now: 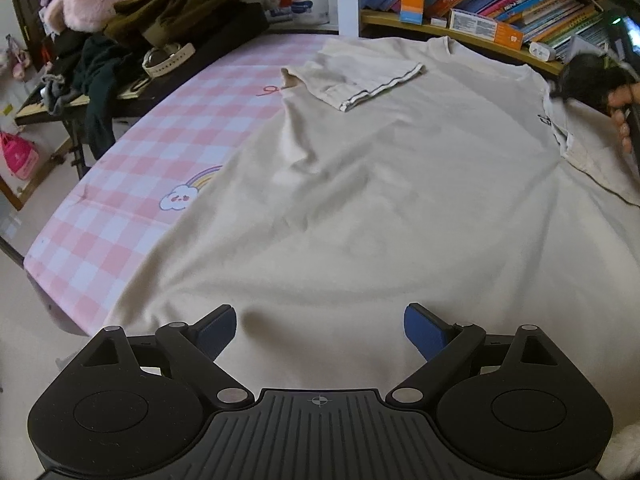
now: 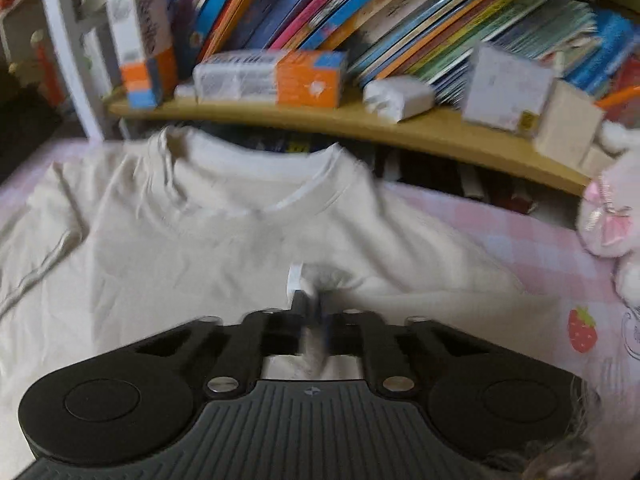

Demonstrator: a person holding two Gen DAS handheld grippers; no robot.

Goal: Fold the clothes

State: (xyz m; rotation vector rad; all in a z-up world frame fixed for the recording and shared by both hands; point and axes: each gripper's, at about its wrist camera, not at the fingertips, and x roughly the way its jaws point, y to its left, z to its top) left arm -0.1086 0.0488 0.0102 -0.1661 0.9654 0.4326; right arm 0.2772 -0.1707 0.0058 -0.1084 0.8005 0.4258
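A cream T-shirt [image 1: 380,184] lies spread on the pink checked cover [image 1: 132,208], its left sleeve [image 1: 360,76] folded in over the chest. My left gripper [image 1: 320,330] hovers open over the hem with nothing between its blue pads. In the right wrist view my right gripper [image 2: 314,306] is shut on a pinch of the shirt's right sleeve edge [image 2: 298,276], below the collar [image 2: 288,200]. This view is blurred by motion. In the left wrist view that sleeve [image 1: 580,136] is lifted at the far right by the other gripper [image 1: 584,80] and a hand [image 1: 624,112].
A wooden shelf [image 2: 360,120] with books [image 2: 400,12] and boxes [image 2: 272,76] runs behind the collar. Dark clothes and a pink plush [image 1: 108,4] pile on a side table [image 1: 84,96] at the left. A pink soft toy [image 2: 612,216] sits at the right edge.
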